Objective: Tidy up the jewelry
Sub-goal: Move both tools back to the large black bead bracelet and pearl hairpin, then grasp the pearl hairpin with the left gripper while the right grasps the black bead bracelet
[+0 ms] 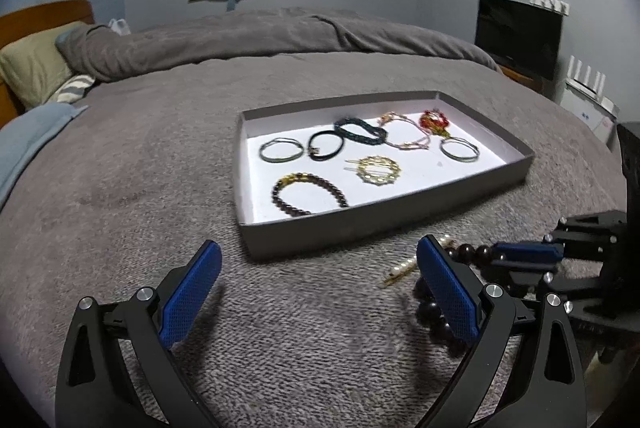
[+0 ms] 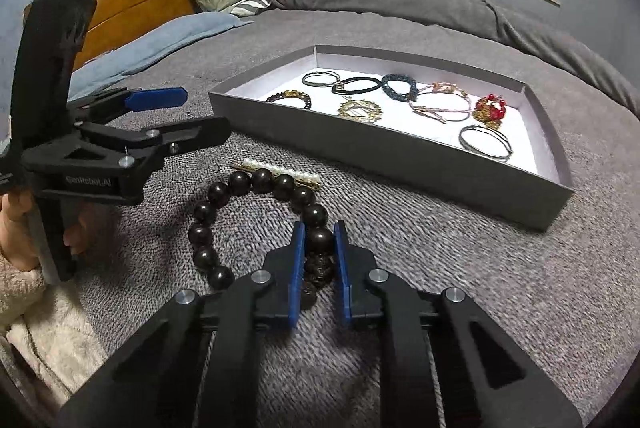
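Right gripper (image 2: pixel 318 242) is down on the bed (image 2: pixel 400 268) and its blue pads are pinched onto one bead of the dark bead bracelet (image 2: pixel 240 212), jaws nearly closed with that bead squeezed between them. Smart spot to take it: the loop lies flat on the grey blanket, and a single bead at the near end gives the narrow pads something round and firm to bite, with the rest of the strand free to trail behind. Just past the loop, touching its far beads, lies a pearl hair clip (image 2: pixel 280 172), not yet dealt with. The grey tray (image 2: pixel 400 152) sits beyond, close by, already carrying a row of bangles, a gold ring-shaped piece, a red cluster and another beaded bracelet, so the open white patch near its front looks like the likely home for this one. The right gripper tilts steeply down toward the blanket, coming in low from the near side. Left gripper (image 1: pixel 320 276) hangs wide open over bare blanket, holding nothing, angled down and waiting beside the action; the person's hand (image 2: pixel 18 224) wraps its handle at the frame edge. Whether the pads have also caught a second bead beneath is hard to say, since the fingers shade that spot.
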Tool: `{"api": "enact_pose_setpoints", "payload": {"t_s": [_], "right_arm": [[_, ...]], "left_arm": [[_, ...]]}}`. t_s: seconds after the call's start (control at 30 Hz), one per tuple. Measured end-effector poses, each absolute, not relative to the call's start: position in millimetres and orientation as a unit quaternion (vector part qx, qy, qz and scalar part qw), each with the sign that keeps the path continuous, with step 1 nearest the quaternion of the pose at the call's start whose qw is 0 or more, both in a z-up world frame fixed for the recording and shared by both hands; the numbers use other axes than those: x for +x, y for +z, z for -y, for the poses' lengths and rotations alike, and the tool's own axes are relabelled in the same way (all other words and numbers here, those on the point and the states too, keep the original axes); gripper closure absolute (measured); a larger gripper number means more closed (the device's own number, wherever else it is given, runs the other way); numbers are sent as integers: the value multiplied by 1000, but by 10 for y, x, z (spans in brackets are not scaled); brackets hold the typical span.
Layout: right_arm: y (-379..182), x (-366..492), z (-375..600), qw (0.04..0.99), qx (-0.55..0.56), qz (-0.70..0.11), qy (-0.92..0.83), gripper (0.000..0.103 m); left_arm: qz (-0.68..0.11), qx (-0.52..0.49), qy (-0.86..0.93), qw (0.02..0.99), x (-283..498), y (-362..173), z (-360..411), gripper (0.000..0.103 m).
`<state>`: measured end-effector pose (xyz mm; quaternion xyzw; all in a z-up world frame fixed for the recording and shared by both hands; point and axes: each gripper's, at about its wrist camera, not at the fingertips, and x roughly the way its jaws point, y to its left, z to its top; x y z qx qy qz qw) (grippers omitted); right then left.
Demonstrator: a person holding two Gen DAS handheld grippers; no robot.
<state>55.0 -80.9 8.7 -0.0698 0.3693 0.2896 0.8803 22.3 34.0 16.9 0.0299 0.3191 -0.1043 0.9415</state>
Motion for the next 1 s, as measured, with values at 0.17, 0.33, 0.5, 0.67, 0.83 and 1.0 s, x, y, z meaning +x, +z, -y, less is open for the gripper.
{"api": "enact_pose_setpoints", "payload": {"t_s": [0.17,0.33,0.5,0.67,0.83,1.0], "right_arm": [[127,484,1066,887,-52,-370,271,89],[159,508,1358,898,-45,-370,234,89],[153,587,1652,907,-27,-372,195,89],[129,627,1708,907,-18,-376,191,89],[125,618,1692,906,-18,-377,194,88],[126,597,1633,904,-24,-375,203,88]], "left_arm": [[-318,58,-149,935,170,148,-145,9],[-324,79,-181,925,166,91,29,29],[-345,79,-187,916,256,7,105,44],[-361,80,-202,907,330,-54,178,48],[-375,83,-222,896,332,-101,190,61],[-372,104,-234,892,257,-113,250,85]]}}
